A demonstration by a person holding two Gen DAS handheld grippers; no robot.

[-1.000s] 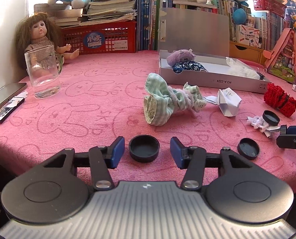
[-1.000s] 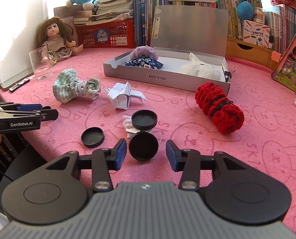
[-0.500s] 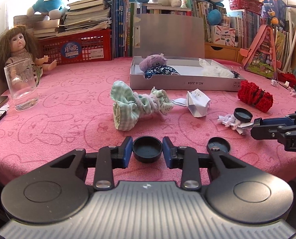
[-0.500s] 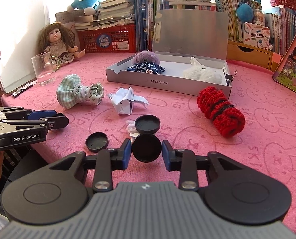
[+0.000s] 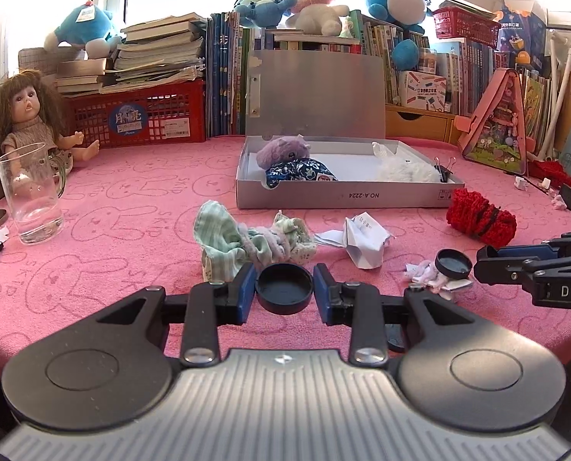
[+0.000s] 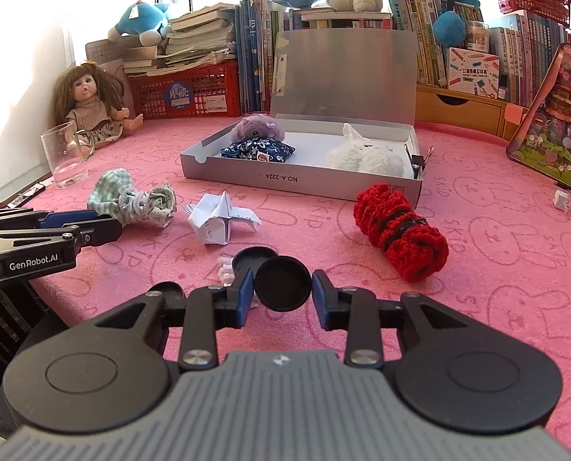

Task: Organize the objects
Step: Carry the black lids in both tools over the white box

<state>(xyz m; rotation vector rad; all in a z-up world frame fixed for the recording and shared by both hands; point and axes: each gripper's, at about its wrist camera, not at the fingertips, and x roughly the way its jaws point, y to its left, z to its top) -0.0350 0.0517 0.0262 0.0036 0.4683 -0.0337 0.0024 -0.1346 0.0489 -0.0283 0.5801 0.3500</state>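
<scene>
My left gripper (image 5: 284, 292) is shut on a black round cap (image 5: 284, 288), held hollow side up just above the pink tablecloth (image 5: 131, 230). My right gripper (image 6: 282, 288) is shut on a second black cap (image 6: 282, 282), tilted up on edge. A third cap (image 6: 252, 259) lies on a crumpled white scrap right behind it, also seen as the cap (image 5: 453, 263) in the left wrist view. Another cap (image 6: 166, 290) is partly hidden behind my right gripper's left finger. Each gripper shows side-on in the other's view: right gripper (image 5: 483, 265), left gripper (image 6: 110, 228).
An open silver box (image 5: 346, 196) with soft toys stands mid-table. In front of it lie a green checked cloth (image 5: 227, 238), folded paper (image 5: 364, 244) and a red knitted roll (image 5: 481, 219). A glass mug (image 5: 32, 196) and doll (image 5: 28, 115) sit far left.
Both grippers have closed on their black caps. The left one has lifted its cap off the cloth and moved forward; the right one has tipped its cap up.
</scene>
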